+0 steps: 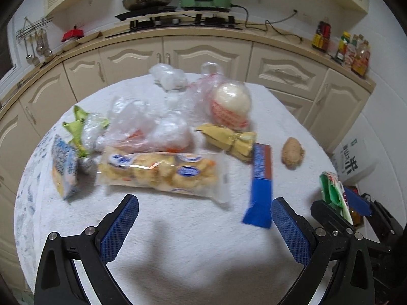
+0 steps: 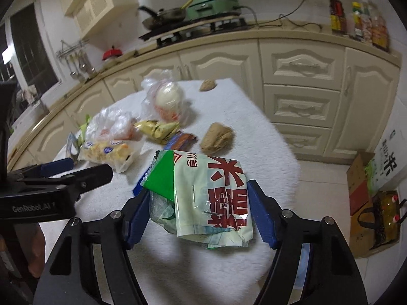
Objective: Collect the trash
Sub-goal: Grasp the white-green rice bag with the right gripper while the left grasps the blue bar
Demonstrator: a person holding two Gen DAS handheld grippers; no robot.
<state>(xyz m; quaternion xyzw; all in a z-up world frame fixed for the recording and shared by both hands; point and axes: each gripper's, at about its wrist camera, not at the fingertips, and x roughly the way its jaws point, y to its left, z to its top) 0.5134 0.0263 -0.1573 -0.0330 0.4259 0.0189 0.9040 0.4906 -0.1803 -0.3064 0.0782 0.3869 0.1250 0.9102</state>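
Trash covers the white-clothed counter (image 1: 178, 241): one blue wrapper (image 1: 259, 185), one yellow wrapper (image 1: 229, 137), one bun pack (image 1: 160, 172). Right gripper (image 2: 198, 211) has its jaws pinching one green-and-white packet (image 2: 213, 198). Left gripper (image 1: 203, 226) hovers, jaws spread.

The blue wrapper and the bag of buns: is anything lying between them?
No. In the left wrist view, only bare white tablecloth shows between the blue wrapper and the bag of buns.
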